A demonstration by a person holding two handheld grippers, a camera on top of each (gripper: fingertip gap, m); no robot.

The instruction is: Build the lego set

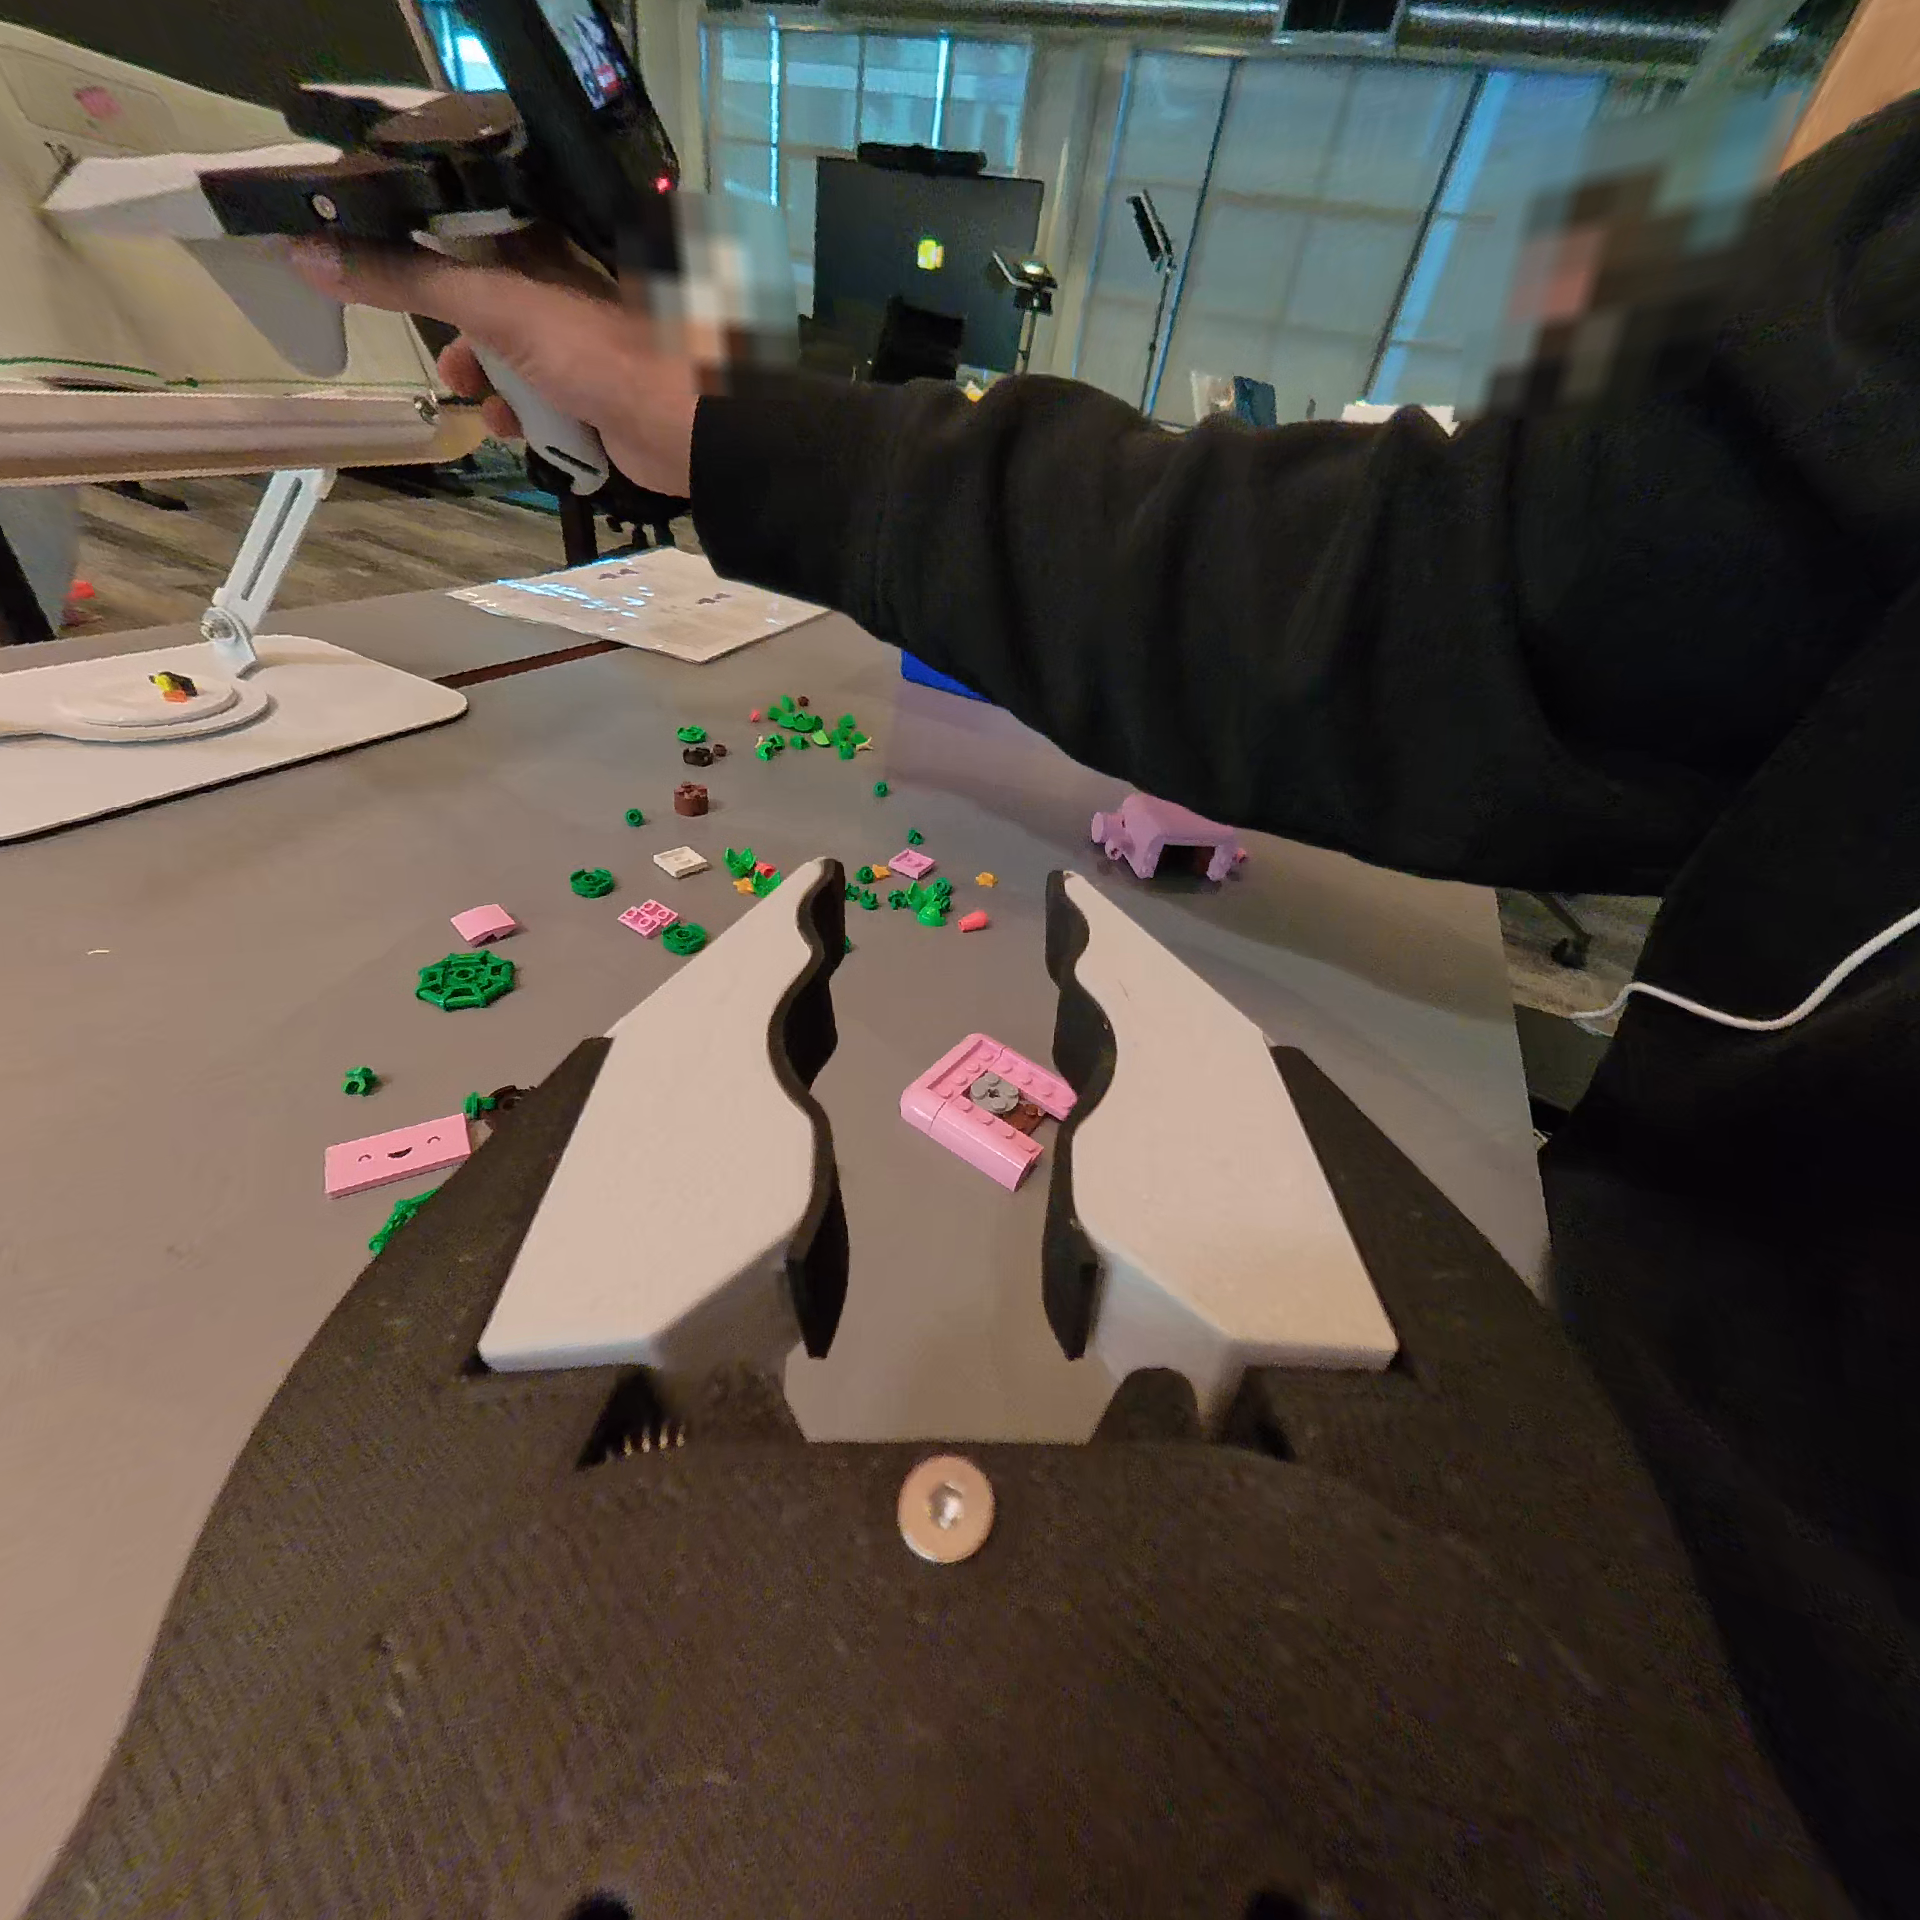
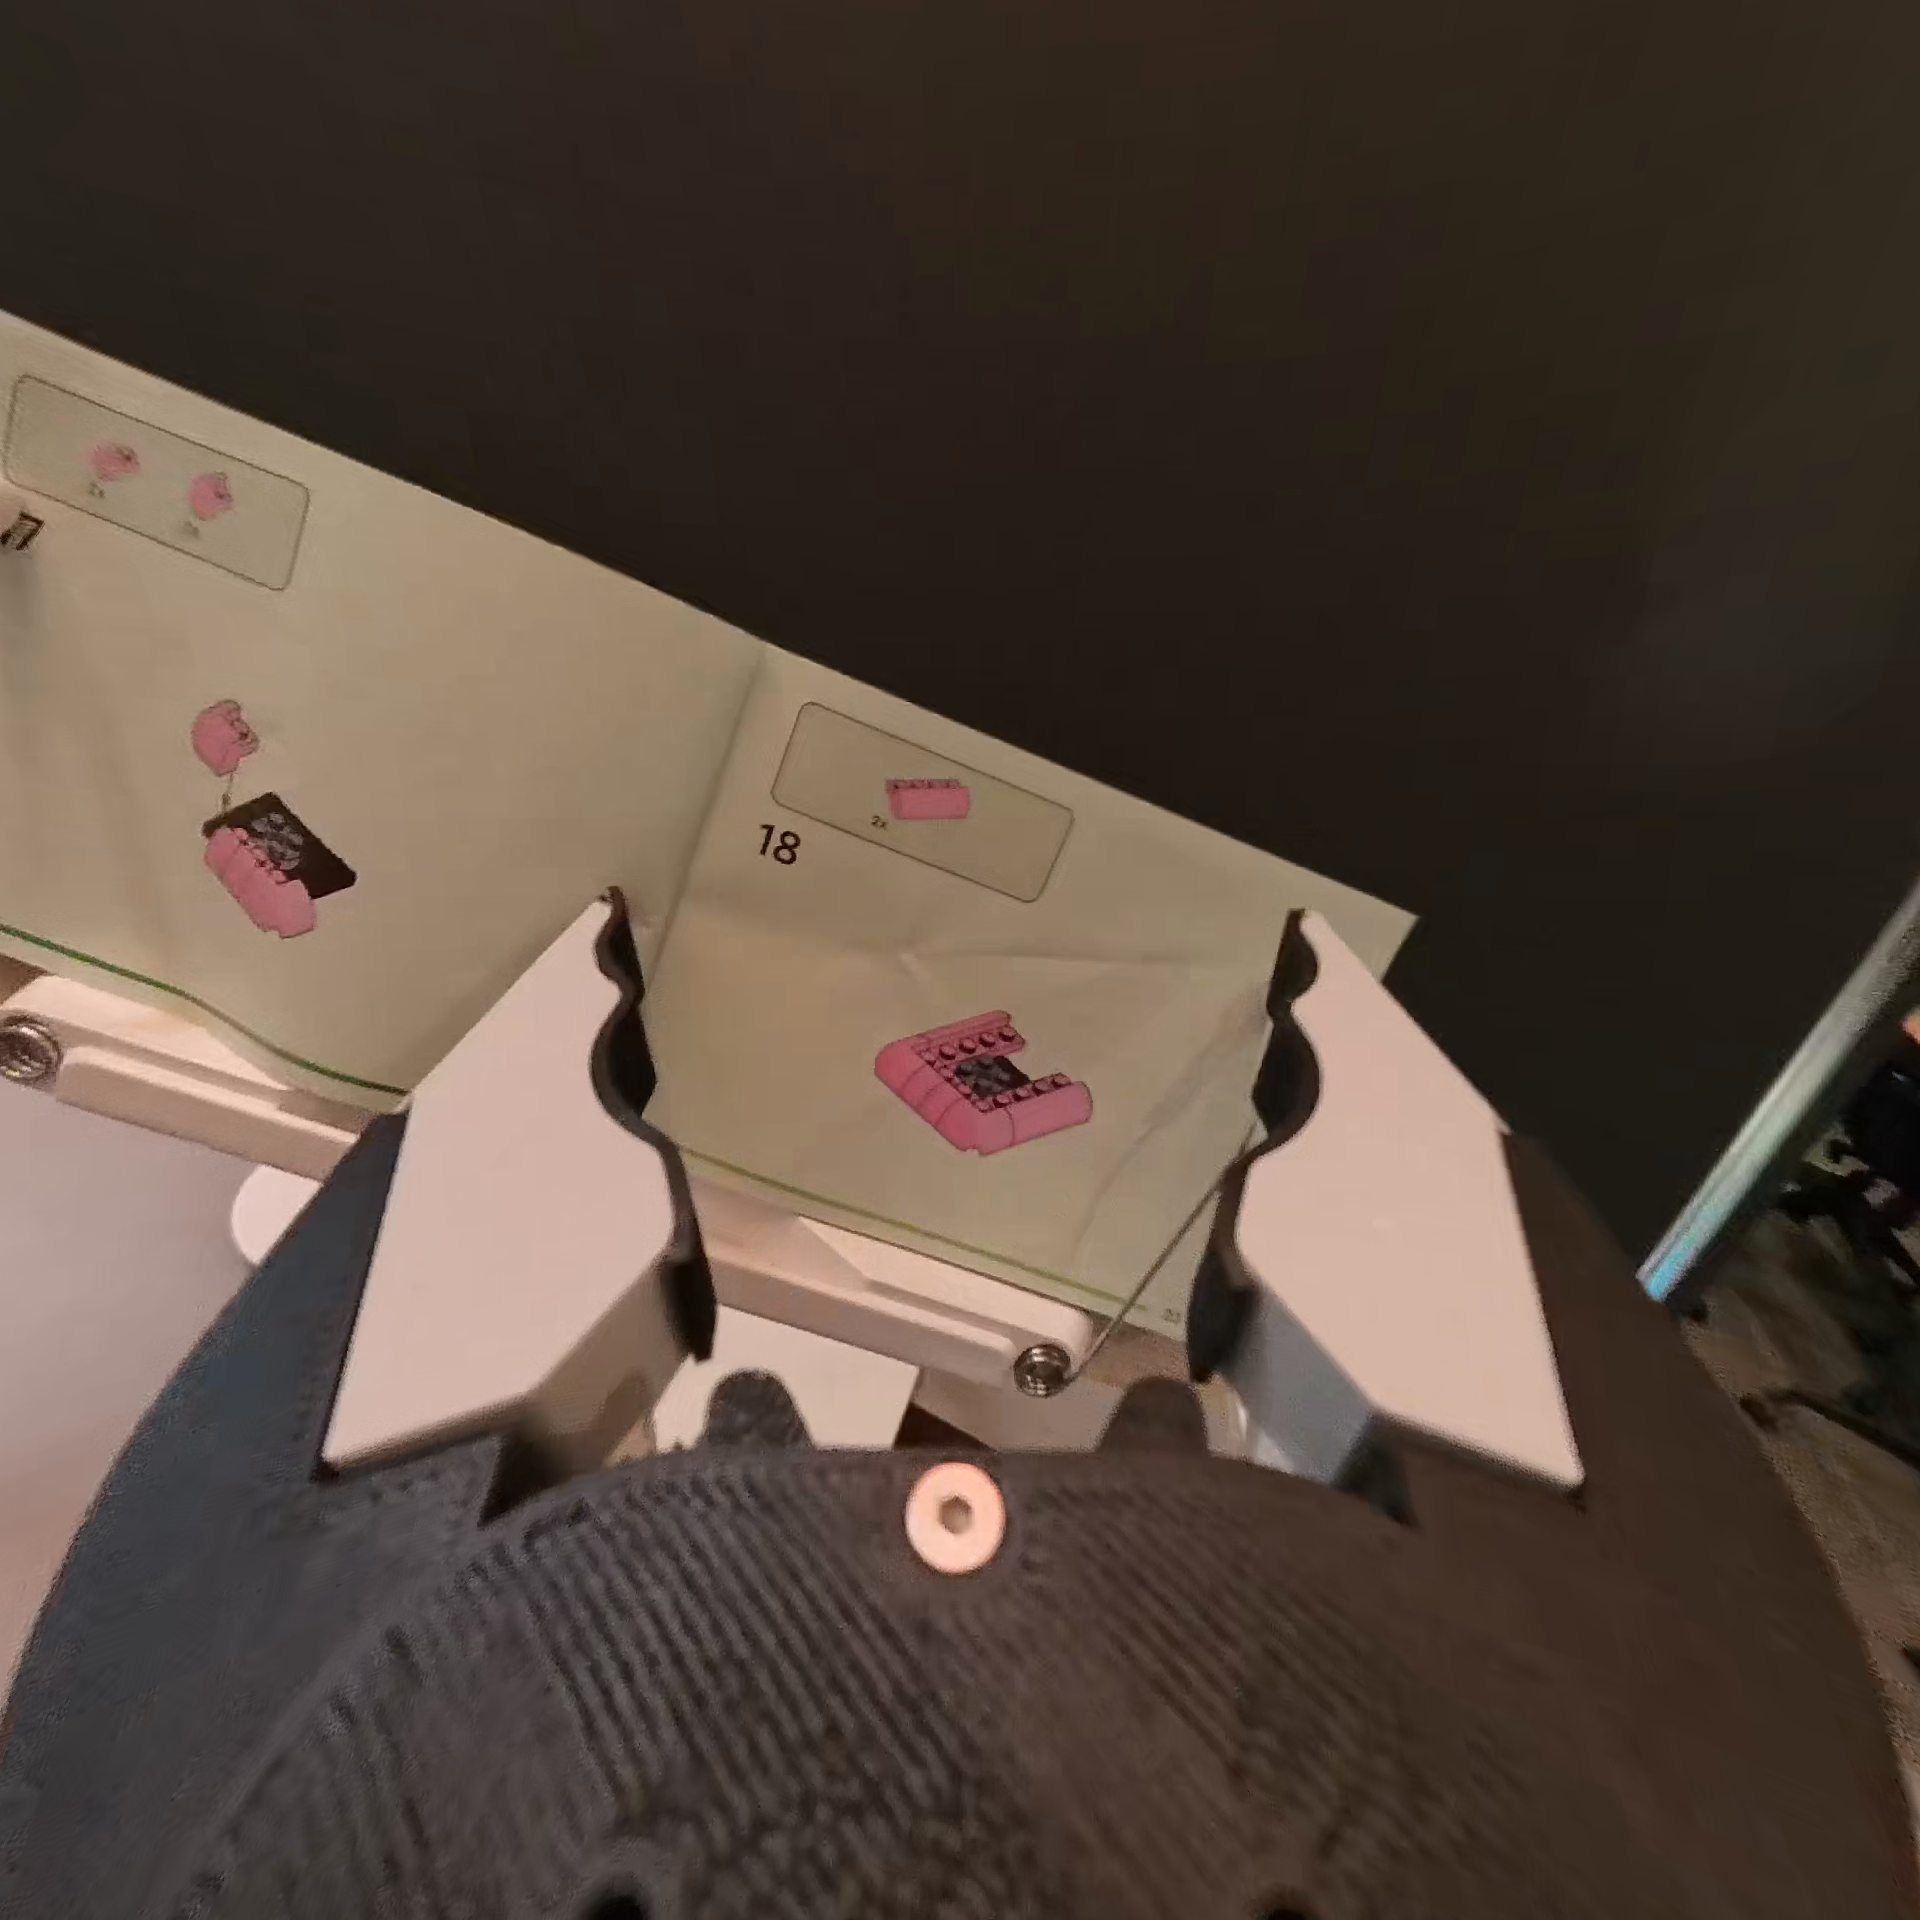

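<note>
The grey bench (image 1: 260, 1039) fills most of the left wrist view. A person's black sleeve (image 1: 1195, 623) reaches across above its far right part, and the hand (image 1: 582, 364) at its end holds the right gripper's handle up by the stand.

A white stand (image 1: 208, 717) sits on the bench's far left corner, and its arm carries an open booklet (image 2: 468, 727). A second sheet (image 1: 644, 603) lies flat by the far edge.

The left gripper (image 1: 945, 883) hangs over the middle of the bench, fingers spread with nothing between the pads. Seen between them on the bench lies the pink build (image 1: 982, 1107), a U-shaped piece with a grey stud at its centre, close to the right finger (image 1: 1195, 1143); whether they touch I cannot tell.

The right gripper (image 2: 951, 904) is aimed at the booklet, fingers spread wide and empty, framing the drawing of a pink U-shaped build on the right-hand page.

Another pink part (image 1: 1164, 836) lies near the bench's right edge, partly under the sleeve. A flat pink tile (image 1: 395, 1153) with a smiling face lies left of the left gripper. Beyond it are a green round web piece (image 1: 465, 980), a curved pink slope (image 1: 483, 923) and a small pink plate (image 1: 647, 916).

Small green bits (image 1: 805, 727) are scattered toward the far edge, with a brown round stud (image 1: 691, 798) among them.
</note>
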